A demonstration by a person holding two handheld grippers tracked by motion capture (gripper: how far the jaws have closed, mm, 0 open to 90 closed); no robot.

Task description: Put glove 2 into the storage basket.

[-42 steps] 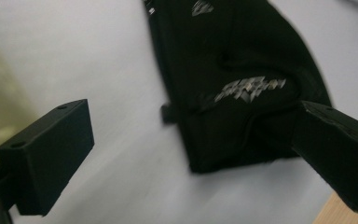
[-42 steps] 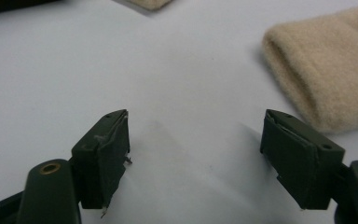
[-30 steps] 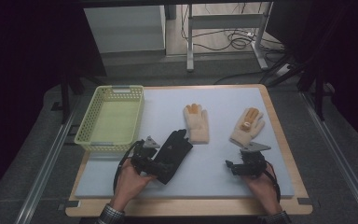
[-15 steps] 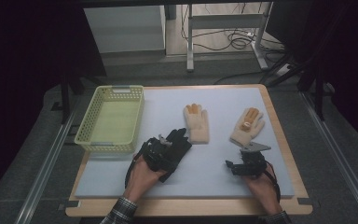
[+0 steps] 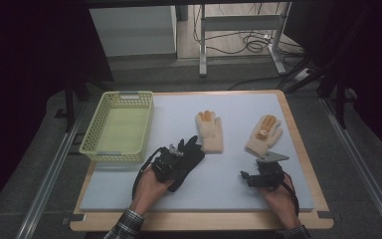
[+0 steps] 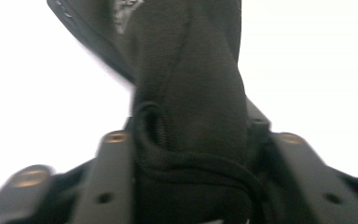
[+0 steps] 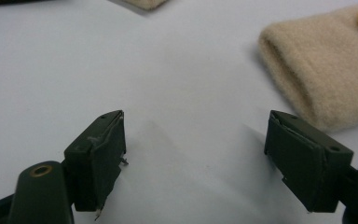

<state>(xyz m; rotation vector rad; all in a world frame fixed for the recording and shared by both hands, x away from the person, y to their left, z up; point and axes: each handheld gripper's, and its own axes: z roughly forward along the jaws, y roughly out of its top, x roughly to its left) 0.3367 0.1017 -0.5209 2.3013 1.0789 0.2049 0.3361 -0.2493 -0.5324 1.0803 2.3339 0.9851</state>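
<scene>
**Black glove clamped in my left tongs**

My left gripper [image 5: 171,160] is squeezing the cuff end of the black glove [image 5: 188,158], its jaws having just been closing on it. The glove is lying on the white mat [image 5: 229,184], its long axis running diagonally, fingers pointing toward the cream glove [image 5: 210,131] just beside them. The yellow basket [image 5: 117,149] is sitting to the left. My right gripper [image 7: 193,161] is resting with jaws apart near the second cream glove [image 5: 262,134].
</scene>
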